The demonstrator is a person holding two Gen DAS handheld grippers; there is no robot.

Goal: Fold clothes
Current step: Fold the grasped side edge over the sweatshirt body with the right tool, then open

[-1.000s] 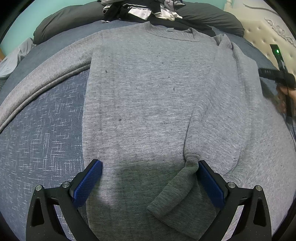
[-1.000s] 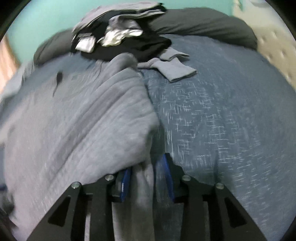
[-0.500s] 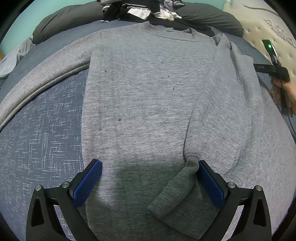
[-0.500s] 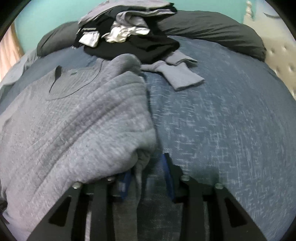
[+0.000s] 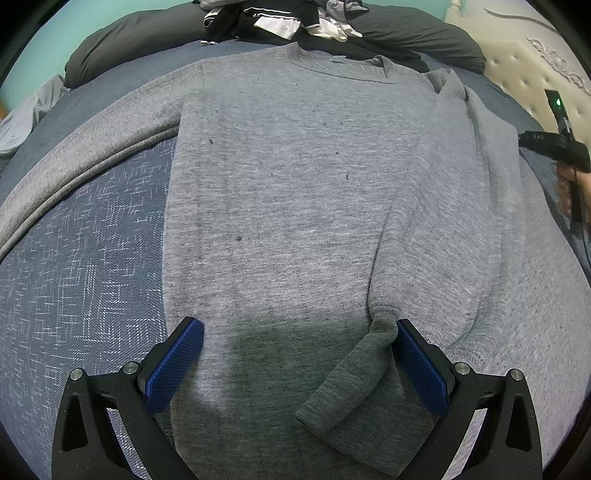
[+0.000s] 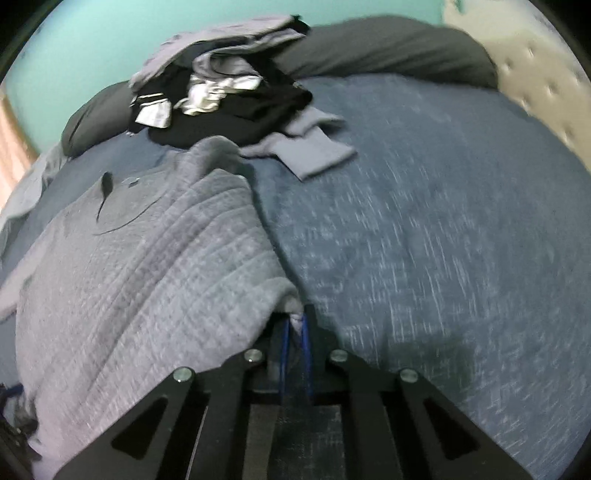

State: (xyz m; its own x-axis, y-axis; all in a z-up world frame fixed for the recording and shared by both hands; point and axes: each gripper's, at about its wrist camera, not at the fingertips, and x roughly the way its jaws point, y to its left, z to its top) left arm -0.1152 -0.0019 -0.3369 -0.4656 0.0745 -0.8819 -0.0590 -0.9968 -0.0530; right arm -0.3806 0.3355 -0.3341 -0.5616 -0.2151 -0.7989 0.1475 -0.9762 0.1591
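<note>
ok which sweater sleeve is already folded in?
The right-hand sleeve in the left wrist view, lying over the sweater body; the other sleeve is spread across the bedspread.

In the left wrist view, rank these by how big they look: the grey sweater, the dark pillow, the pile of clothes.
1. grey sweater, largest by far, though nearest the camera.
2. dark pillow.
3. pile of clothes, partly cut off at the frame's top, so unsure.

Likely a home bedroom: bed (image 5: 85,280), pillows (image 6: 388,51), tufted headboard (image 5: 517,70).

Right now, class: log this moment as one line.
task: fold | sweater: flat on bed | left tool: open | right tool: closing on sweater edge
</note>
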